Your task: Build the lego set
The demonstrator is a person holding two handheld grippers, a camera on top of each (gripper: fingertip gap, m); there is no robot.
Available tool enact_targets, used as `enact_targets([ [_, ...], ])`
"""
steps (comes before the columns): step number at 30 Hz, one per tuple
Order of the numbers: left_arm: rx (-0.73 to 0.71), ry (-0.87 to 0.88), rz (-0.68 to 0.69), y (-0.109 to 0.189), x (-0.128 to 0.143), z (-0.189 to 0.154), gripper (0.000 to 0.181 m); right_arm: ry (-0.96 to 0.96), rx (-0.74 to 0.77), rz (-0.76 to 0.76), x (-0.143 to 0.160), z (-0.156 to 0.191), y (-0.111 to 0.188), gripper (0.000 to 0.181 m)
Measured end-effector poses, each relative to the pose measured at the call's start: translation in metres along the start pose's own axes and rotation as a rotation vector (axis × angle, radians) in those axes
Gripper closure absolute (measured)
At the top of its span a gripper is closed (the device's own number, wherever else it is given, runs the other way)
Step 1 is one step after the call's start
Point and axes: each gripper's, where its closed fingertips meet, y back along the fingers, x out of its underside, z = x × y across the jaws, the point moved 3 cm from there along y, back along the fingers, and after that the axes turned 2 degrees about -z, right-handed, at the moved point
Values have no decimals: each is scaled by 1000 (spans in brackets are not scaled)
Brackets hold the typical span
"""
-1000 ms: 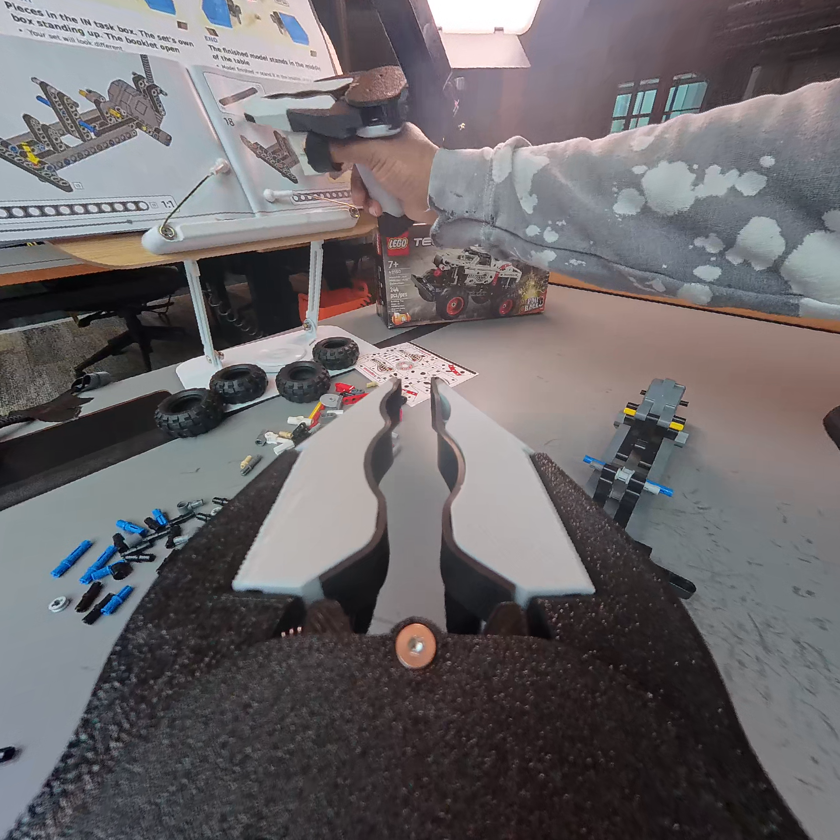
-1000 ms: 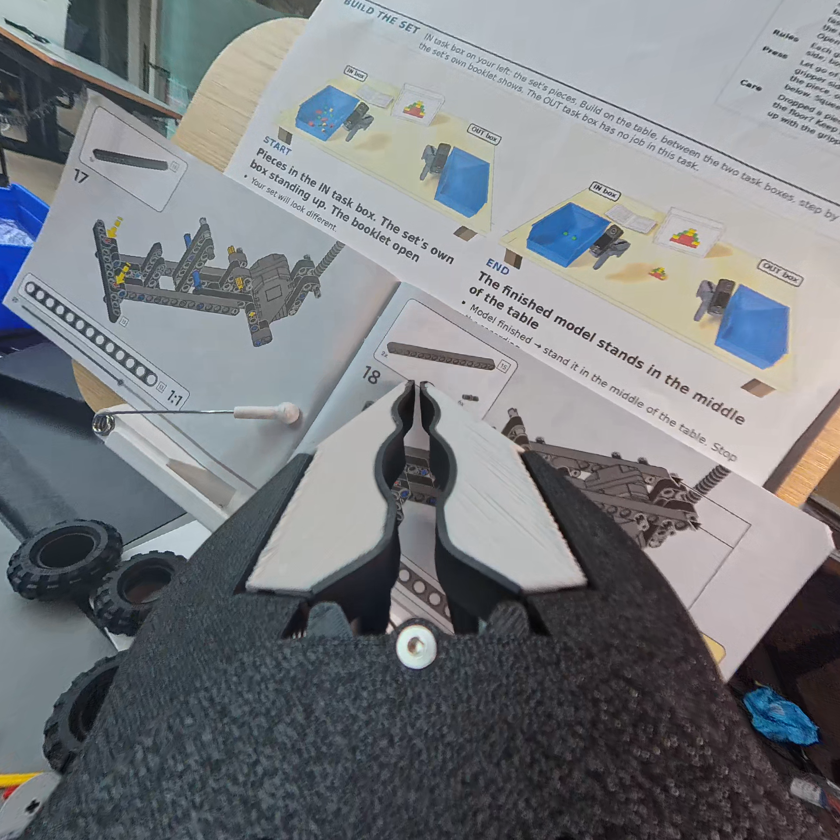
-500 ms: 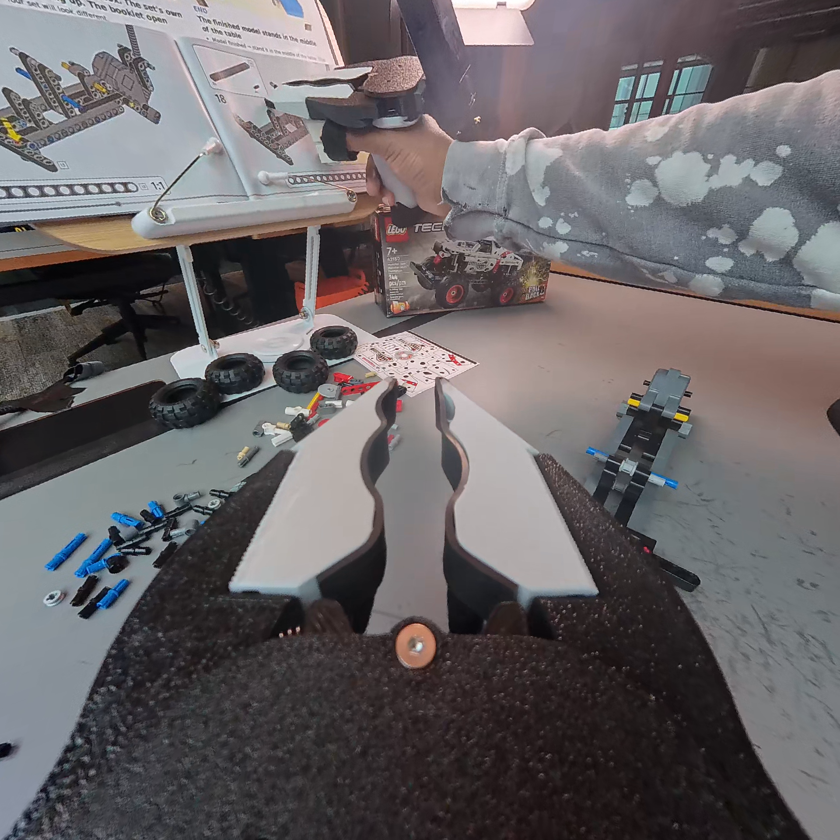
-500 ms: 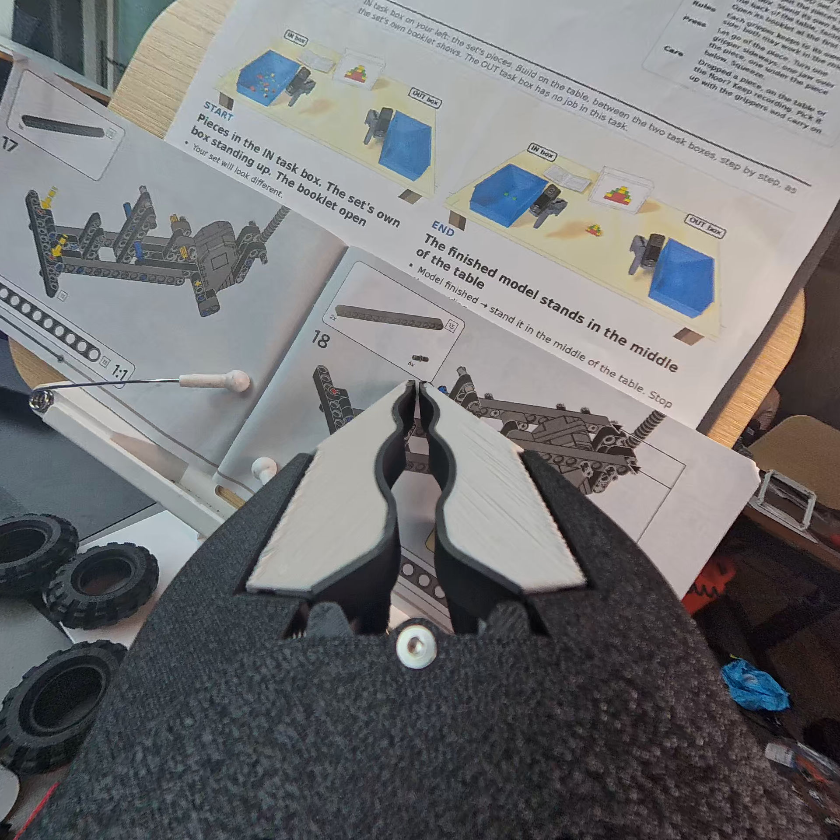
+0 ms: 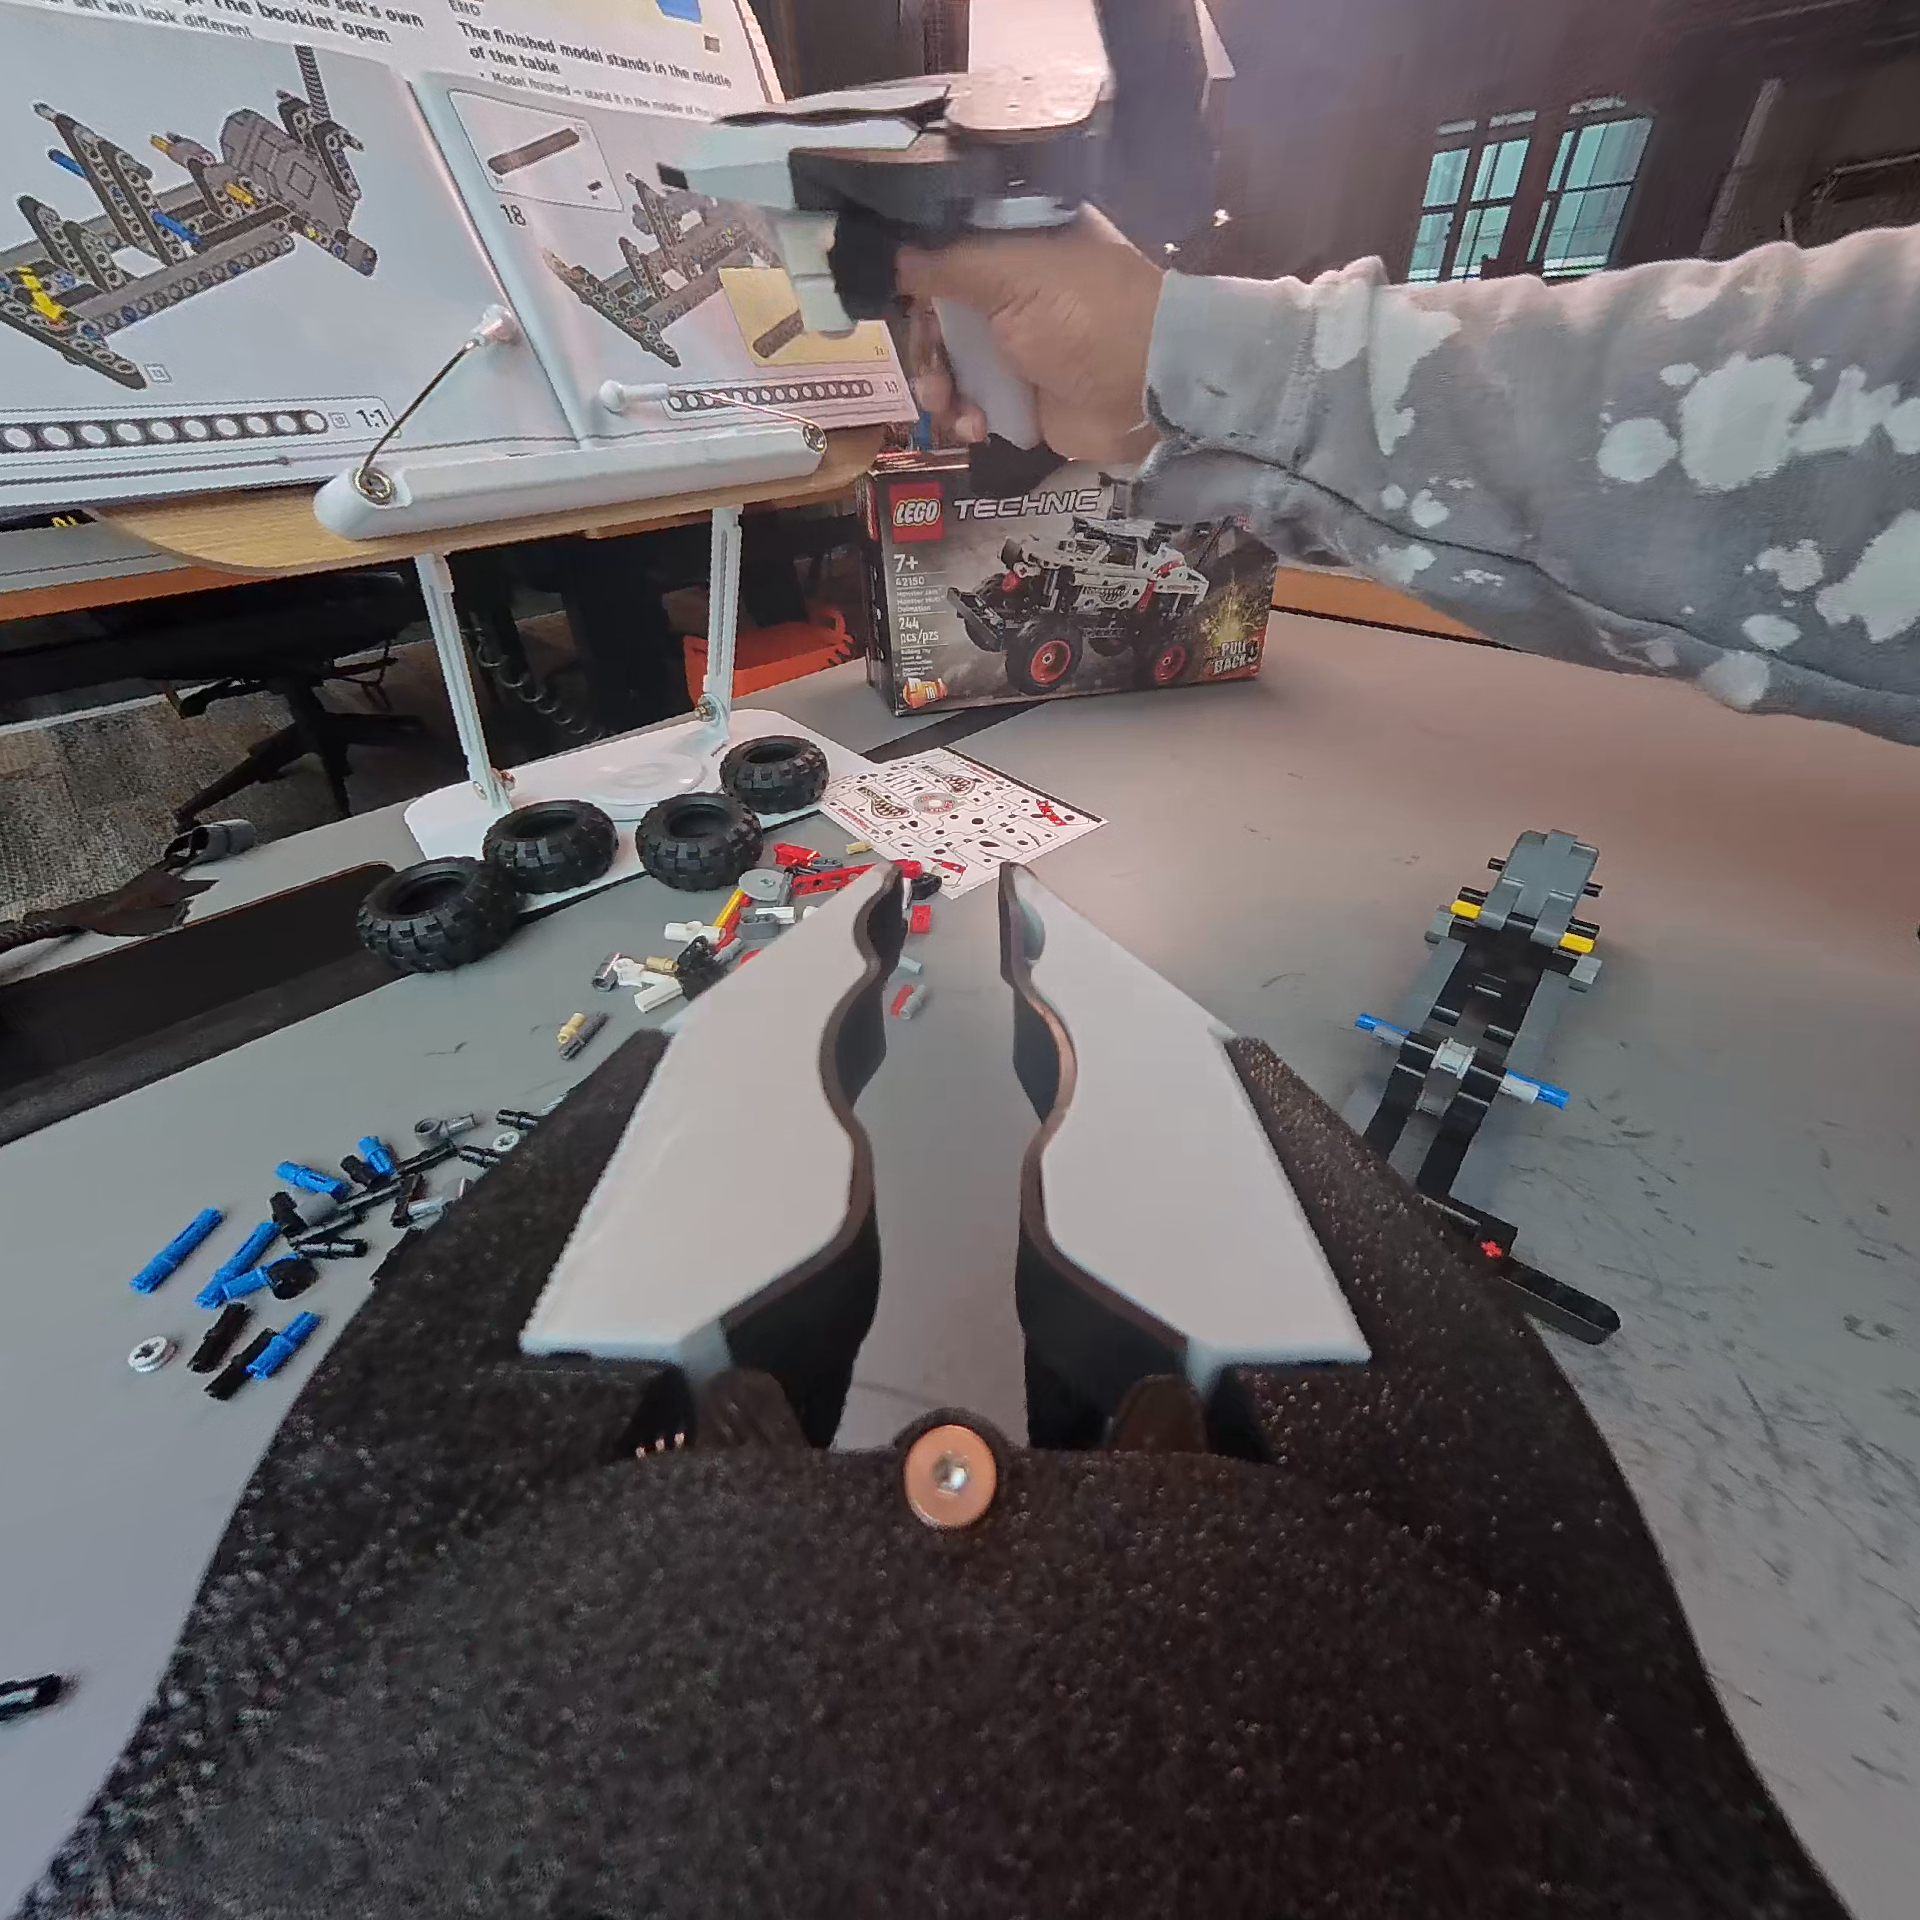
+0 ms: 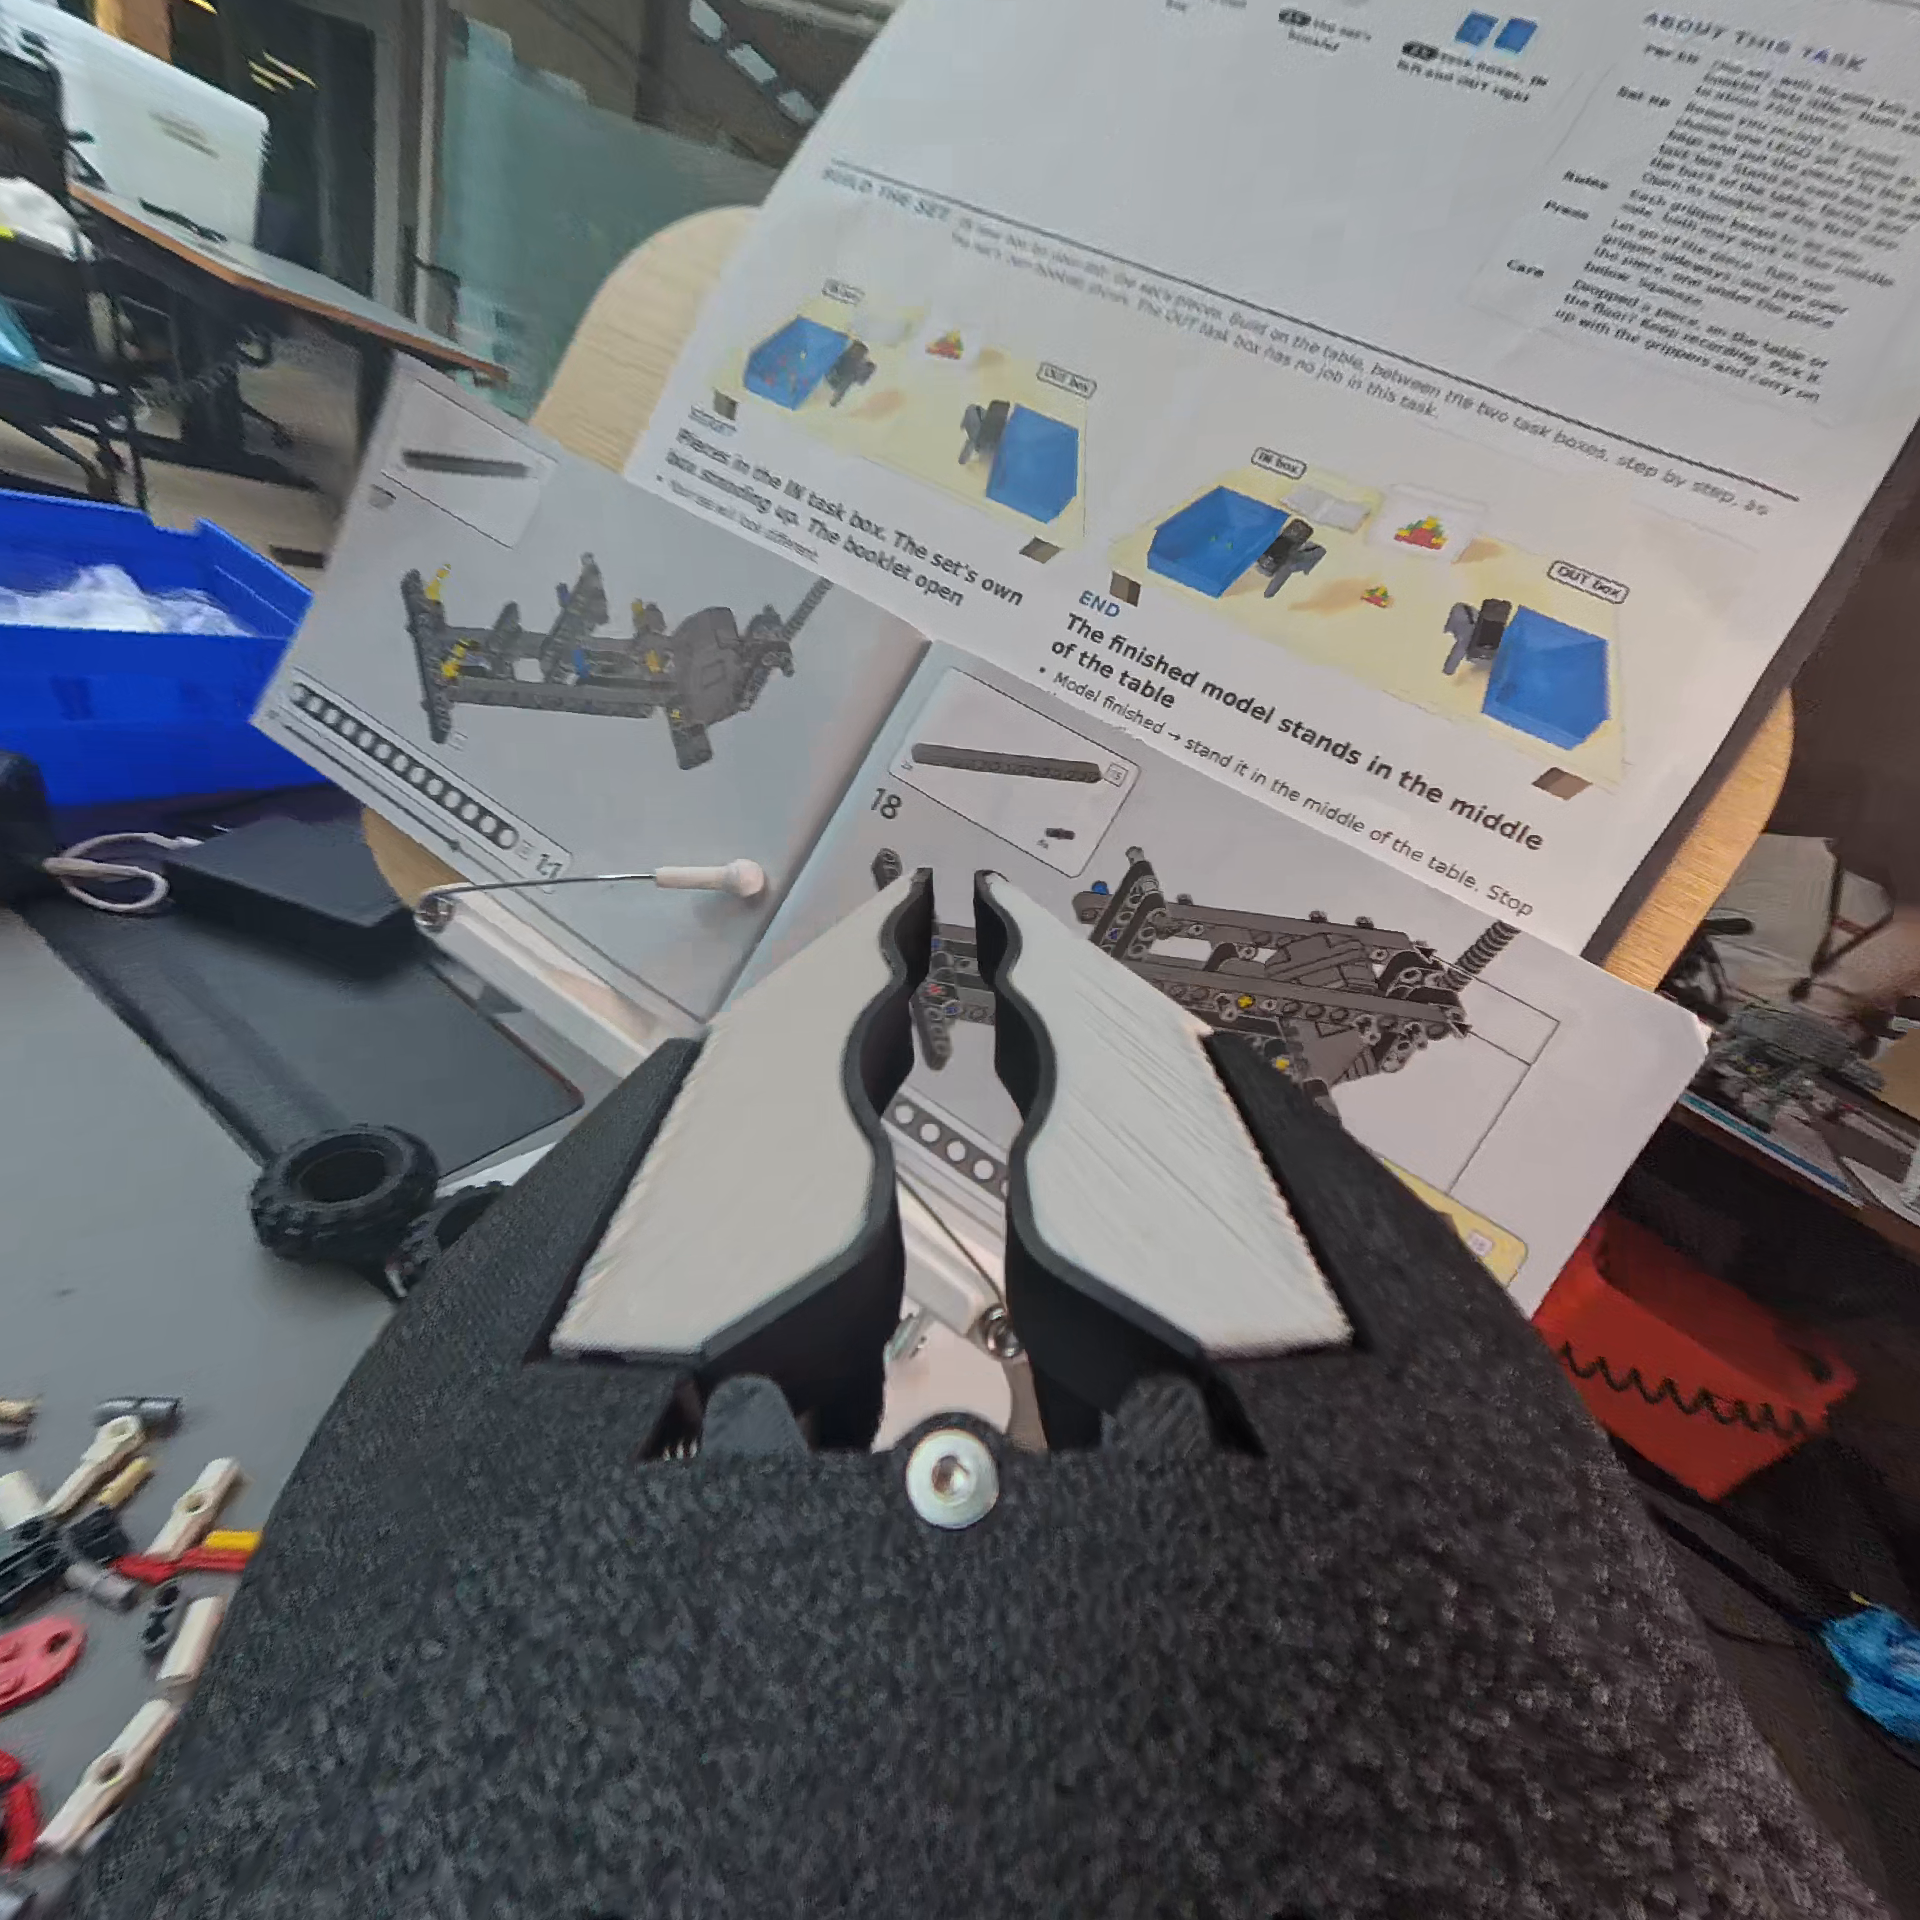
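**Booklet check, both grippers empty**

Right gripper [image 6: 954, 883] is raised in front of the instruction booklet [image 6: 1195, 966] on its white stand [image 5: 561, 483]; fingertips sit a narrow gap apart with nothing between them, so it is released, not gripping the page. In the left wrist view this same gripper shows ahead and up-left, level with the right-hand page.

Left gripper [image 5: 940, 894] hovers low over the grey table [image 5: 1351, 831], jaws parted, empty.

Partly built chassis [image 5: 1486, 1029] lies flat on the table to the right of the left gripper's fingers, well apart from them. Its long axis runs roughly parallel to those fingers, grey end far, black beams near. Left gripper is the nearer one; right is up at the booklet.

Loose pieces [image 5: 779, 925] are scattered just ahead and left of the left fingertips; blue pins [image 5: 239, 1247] further left, four tyres [image 5: 551, 847] beyond, near the stand's base. Set box [image 5: 1070, 597] stands ahead, under the right arm.

Judgement: step being read off the page; next pick probably a long beam, not identified among the pieces.
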Motion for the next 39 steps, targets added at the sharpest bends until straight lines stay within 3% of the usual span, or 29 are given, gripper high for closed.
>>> enact_targets([
  [5,-1,5,-4,1,-4,-4,161,-87,-188,-52,-17,60,93,172],
  [9,22,-26,-12,1,-14,-16,162,-137,-311,-8,-1,106,186,173],
  [12,44,-57,3,7,-30,-27,161,-185,-312,38,22,119,242,174],
  [15,73,-36,30,36,-68,-31,156,-195,-238,55,39,113,285,177],
  [17,1,-109,95,69,-95,-9,150,-195,-185,52,46,105,305,178],
  [21,-276,-296,302,145,-129,90,149,-212,-122,41,60,90,320,180],
  [24,-337,-433,619,193,-103,173,148,-221,-131,49,64,89,317,180],
  [28,-218,-481,1145,250,-10,241,142,-179,-151,65,69,95,315,180],
  [32,-9,-542,1441,280,57,252,138,-150,-150,90,75,98,315,180],
  [35,145,-523,1523,281,75,242,141,-168,-145,109,80,97,312,180],
  [39,242,-541,1620,281,87,240,139,-166,-149,127,86,100,309,180],
])
